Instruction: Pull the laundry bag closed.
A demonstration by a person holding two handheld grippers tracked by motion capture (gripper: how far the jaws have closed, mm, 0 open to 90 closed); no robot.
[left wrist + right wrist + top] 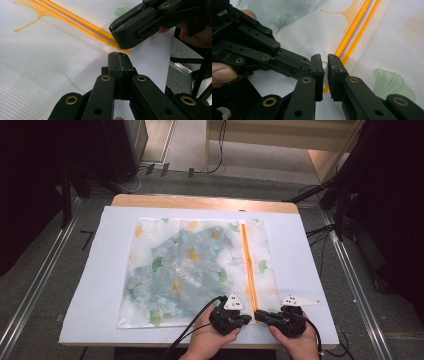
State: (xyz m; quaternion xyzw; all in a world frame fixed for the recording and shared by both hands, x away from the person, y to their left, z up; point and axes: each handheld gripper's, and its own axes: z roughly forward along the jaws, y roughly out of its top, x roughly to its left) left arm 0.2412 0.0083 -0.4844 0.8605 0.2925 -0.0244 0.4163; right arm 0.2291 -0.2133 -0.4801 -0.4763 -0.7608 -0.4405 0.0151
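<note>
A white mesh bag [200,270] printed with ginkgo leaves lies flat, and a blue-green flowered cloth [180,270] shows through it. An orange zipper [248,265] runs down its right side to the near edge. My left gripper [248,319] is at that end, jaws shut on the bag's near edge [119,53] beside the zipper [82,23]. My right gripper [257,314] meets it tip to tip. Its jaws [325,58] stand a narrow gap apart, with the small white zipper pull [324,65] in the gap at the zipper's end [352,37].
The bag rests on a white sheet [100,295] that covers a wooden table [200,201]. Grey floor, metal rails and cables surround the table. Both hands come in at the near edge, close together.
</note>
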